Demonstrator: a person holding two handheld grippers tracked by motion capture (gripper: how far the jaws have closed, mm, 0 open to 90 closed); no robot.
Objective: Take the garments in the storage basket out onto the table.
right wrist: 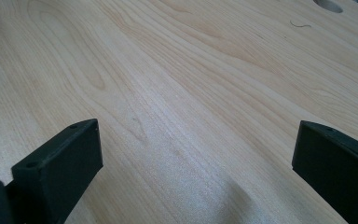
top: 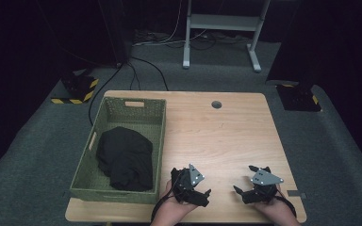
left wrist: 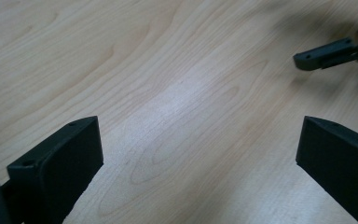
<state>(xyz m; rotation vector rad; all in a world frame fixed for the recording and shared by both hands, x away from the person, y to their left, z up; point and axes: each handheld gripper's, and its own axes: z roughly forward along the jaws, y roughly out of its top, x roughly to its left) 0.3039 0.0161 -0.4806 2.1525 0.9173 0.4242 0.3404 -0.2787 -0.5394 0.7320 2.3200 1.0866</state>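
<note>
My left gripper (top: 199,194) and right gripper (top: 245,190) are black, each topped with a grey plate dotted white. Under both, the table (top: 217,136) is pale wood with wavy brown grain. Just left of my left gripper sits an olive-green woven basket (top: 156,141) holding a black cloth (top: 125,157). Beyond the table, the floor (top: 42,141) is grey carpet, with yellow-and-black striped tape (top: 82,96) far left.

Black cloth (top: 125,157) heaped in green woven basket (top: 156,141) at table (top: 226,132) left. Left gripper (top: 199,195) and right gripper (top: 240,192) near front edge, jaws seemingly apart.
</note>
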